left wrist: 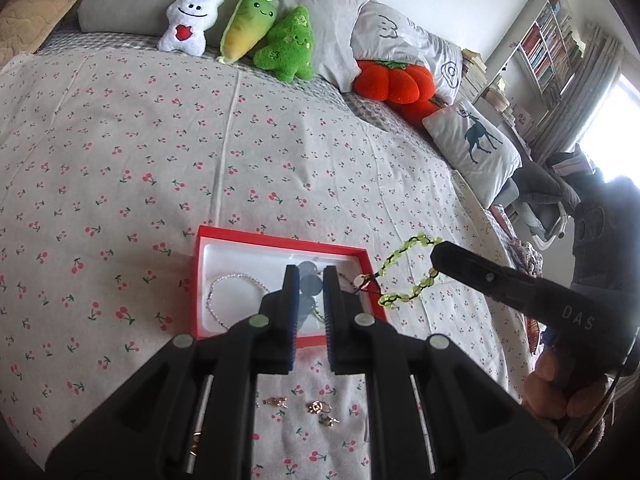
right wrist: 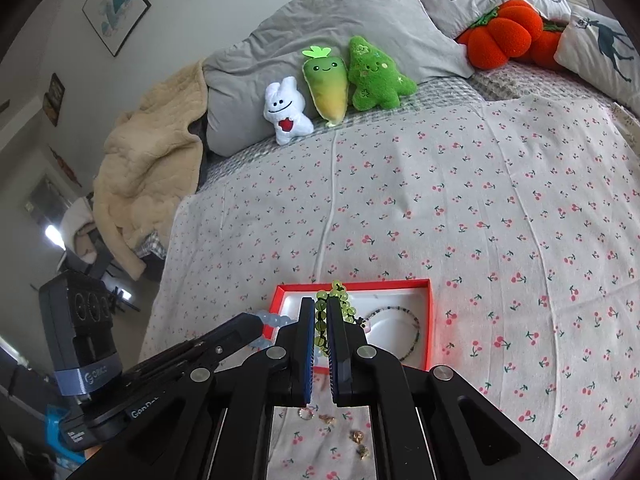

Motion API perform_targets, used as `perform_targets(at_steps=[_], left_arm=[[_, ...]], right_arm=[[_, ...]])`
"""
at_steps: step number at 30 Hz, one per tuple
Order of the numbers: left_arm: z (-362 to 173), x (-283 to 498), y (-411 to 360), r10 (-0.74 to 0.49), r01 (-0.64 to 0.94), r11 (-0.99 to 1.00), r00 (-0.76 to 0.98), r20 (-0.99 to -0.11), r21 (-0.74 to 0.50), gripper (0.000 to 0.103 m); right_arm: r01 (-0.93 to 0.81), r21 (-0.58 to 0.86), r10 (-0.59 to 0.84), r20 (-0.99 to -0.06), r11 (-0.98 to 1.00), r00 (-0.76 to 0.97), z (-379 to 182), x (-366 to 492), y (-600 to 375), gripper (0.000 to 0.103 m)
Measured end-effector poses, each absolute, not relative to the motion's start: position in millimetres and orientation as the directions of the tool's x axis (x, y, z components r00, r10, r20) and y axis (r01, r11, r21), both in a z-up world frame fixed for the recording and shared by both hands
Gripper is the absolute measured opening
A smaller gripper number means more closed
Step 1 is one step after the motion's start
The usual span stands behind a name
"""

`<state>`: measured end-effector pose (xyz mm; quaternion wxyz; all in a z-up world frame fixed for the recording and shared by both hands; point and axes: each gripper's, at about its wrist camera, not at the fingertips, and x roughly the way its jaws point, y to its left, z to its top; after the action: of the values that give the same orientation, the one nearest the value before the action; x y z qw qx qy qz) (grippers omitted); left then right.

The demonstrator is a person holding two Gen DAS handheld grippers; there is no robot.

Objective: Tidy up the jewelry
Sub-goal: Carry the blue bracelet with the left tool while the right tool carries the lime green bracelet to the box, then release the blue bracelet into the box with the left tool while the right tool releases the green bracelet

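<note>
A red jewelry box (left wrist: pixel 276 238) with a white lining lies on the cherry-print bedspread; it also shows in the right wrist view (right wrist: pixel 429 320). A thin silver chain (left wrist: pixel 236 278) lies inside it, seen as a dark beaded chain (right wrist: pixel 412 336) from the right. My left gripper (left wrist: pixel 311 276) is shut on a pale blue bead bracelet (left wrist: pixel 308 282) over the box. My right gripper (right wrist: pixel 321 312) is shut on a green bead bracelet (right wrist: pixel 320 320), which hangs beside the box's right edge (left wrist: pixel 404 276).
Several small gold earrings (left wrist: pixel 320 410) lie on the bedspread near me, also in the right wrist view (right wrist: pixel 356 436). Plush toys (left wrist: pixel 240 28) and pillows (left wrist: pixel 472 148) line the far side of the bed. A beige blanket (right wrist: pixel 148 172) hangs at the left.
</note>
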<state>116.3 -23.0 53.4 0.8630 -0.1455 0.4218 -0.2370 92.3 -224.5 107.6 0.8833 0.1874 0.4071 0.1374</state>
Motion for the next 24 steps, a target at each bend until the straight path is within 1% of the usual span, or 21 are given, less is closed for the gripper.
perform_targets(at_steps=[7, 16, 24], left_arm=[[27, 136, -15, -0.463, 0.236, 0.885, 0.53, -0.711, -0.4, 0.013], [17, 144, -20, -0.425, 0.238, 0.905, 0.521, -0.741, -0.352, 0.013], [22, 140, -24, -0.41, 0.254, 0.912, 0.522, -0.748, -0.322, 0.014]], right_arm=[[-0.122, 0.453, 0.429, -0.676, 0.883, 0.599, 87, 114, -207, 0.006], [-0.033, 0.368, 0.323, -0.765, 0.929, 0.558, 50, 128, -227, 0.006], [0.006, 0.348, 0.289, -0.789, 0.938, 0.541, 38, 130, -238, 0.007]])
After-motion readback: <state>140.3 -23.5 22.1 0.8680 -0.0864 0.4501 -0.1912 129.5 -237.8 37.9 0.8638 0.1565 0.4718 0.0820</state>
